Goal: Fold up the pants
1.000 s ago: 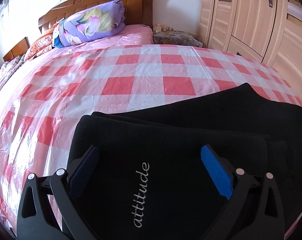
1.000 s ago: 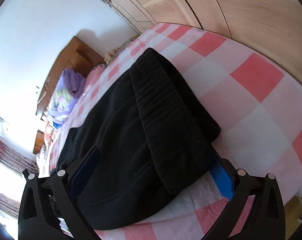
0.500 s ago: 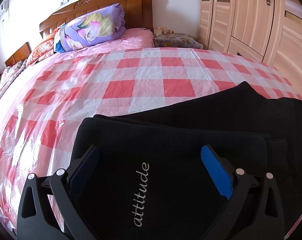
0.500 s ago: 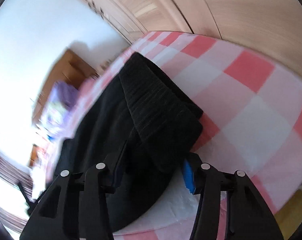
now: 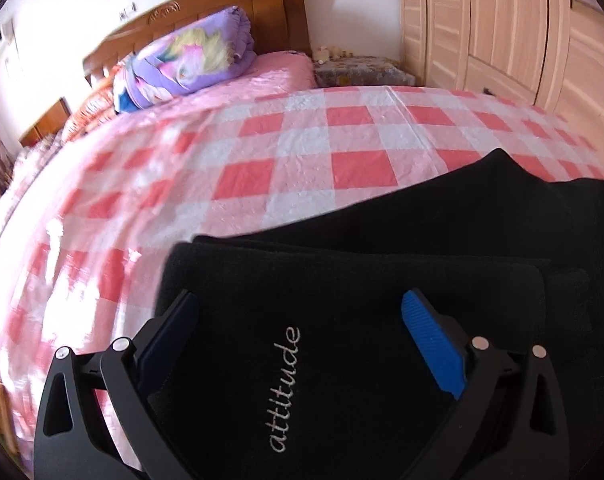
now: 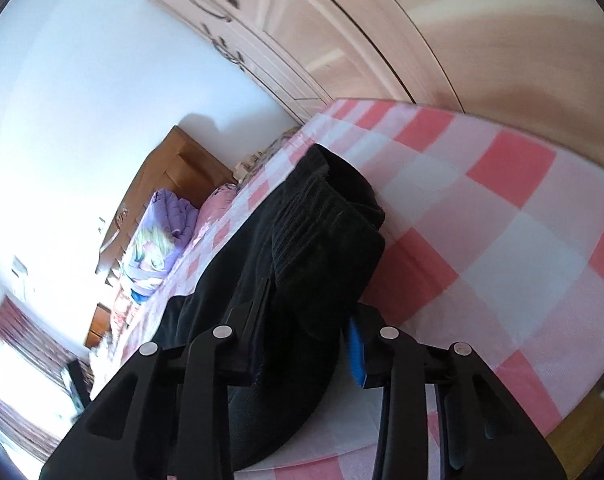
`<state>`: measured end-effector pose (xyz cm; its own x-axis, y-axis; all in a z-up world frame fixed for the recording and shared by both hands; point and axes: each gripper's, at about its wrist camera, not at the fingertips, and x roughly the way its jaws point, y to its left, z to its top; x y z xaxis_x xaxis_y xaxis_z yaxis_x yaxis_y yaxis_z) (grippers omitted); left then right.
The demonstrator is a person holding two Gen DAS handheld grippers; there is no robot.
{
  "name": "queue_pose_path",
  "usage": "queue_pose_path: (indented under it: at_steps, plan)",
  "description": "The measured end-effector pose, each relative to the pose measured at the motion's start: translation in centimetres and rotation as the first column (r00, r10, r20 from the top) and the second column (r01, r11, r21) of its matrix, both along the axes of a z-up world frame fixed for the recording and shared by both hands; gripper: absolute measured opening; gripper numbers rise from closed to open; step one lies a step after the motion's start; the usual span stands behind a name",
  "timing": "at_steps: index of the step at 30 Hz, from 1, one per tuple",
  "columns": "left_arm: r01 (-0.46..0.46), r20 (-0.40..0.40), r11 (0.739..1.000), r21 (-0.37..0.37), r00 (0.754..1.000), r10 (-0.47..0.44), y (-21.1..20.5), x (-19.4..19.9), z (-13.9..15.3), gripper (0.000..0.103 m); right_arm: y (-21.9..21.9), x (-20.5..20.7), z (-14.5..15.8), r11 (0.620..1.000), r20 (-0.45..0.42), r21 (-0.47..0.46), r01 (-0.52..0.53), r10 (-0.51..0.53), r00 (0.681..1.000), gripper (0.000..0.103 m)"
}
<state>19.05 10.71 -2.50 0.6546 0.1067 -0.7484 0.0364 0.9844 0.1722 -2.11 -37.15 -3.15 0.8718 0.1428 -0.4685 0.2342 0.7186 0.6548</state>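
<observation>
Black pants (image 5: 382, 280) with the white word "attitude" lie folded on the pink checked bed cover (image 5: 302, 152). My left gripper (image 5: 300, 326) is open, its blue fingers standing either side of the folded leg end, just above it. In the right wrist view my right gripper (image 6: 306, 344) is shut on the ribbed waistband end of the pants (image 6: 322, 240) and holds that fold raised off the cover.
A purple rolled quilt (image 5: 190, 60) lies by the wooden headboard (image 5: 222, 4) at the far end. A light wood wardrobe (image 5: 502, 28) runs along the right side of the bed. The bed edge (image 6: 542, 412) is close to my right gripper.
My right gripper has closed from wide open onto the waistband end and lifted it. The left gripper stays open over the leg end, its view tilted slightly.
</observation>
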Motion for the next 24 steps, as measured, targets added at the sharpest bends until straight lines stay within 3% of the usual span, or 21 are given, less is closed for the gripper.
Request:
queue_pose_path:
  at_steps: [1,5,8,10,11,12,14,16,21,24]
  plan:
    - [-0.004,0.016,1.000,0.009,1.000,0.004,-0.5,-0.3,0.7,0.101,0.1,-0.1,-0.1,1.000,-0.001,-0.008,0.000,0.000,1.000,0.035]
    - [0.098,0.102,0.990,-0.098,0.991,-0.088,-4.8,-1.8,5.0,0.101,-1.0,-0.3,-1.4,0.998,-0.021,0.058,0.005,-0.003,1.000,0.036]
    - [0.251,0.109,0.966,-0.058,0.964,-0.244,-11.1,-2.1,6.0,0.101,-1.7,-0.1,-1.9,0.994,-0.041,0.108,0.003,0.001,0.999,0.044]
    - [0.326,0.077,0.944,-0.050,0.944,-0.322,-14.6,-1.8,5.0,0.101,-1.7,0.2,-1.6,0.995,-0.068,0.104,-0.009,0.017,0.998,0.060]
    - [0.346,0.054,0.938,-0.033,0.937,-0.344,-16.1,-1.6,3.9,0.101,-1.8,0.1,-1.5,0.994,-0.065,0.104,-0.017,0.024,0.998,0.072]
    - [0.354,0.047,0.935,-0.021,0.935,-0.353,-16.7,-1.6,3.3,0.101,-1.8,-0.1,-1.3,0.994,-0.048,0.106,-0.025,0.030,0.998,0.091]
    - [0.367,0.023,0.930,0.020,0.930,-0.368,-17.9,-1.4,1.6,0.101,-1.8,-0.5,-0.6,0.996,-0.030,0.078,-0.037,0.040,0.999,0.092]
    - [0.362,-0.013,0.931,0.031,0.932,-0.362,-17.8,-1.1,0.4,0.101,-1.7,-0.3,-0.2,0.998,-0.070,0.034,-0.052,0.054,0.996,0.092]
    - [0.322,-0.129,0.946,-0.034,0.937,-0.324,-16.4,0.8,-1.7,0.101,-1.8,0.7,0.3,0.991,-0.227,-0.107,-0.080,0.054,0.972,0.092]
    - [0.324,-0.137,0.946,-0.013,0.937,-0.322,-16.8,0.9,-2.1,0.101,-2.2,2.5,-0.7,0.987,-0.251,-0.087,-0.135,0.110,0.962,0.095]
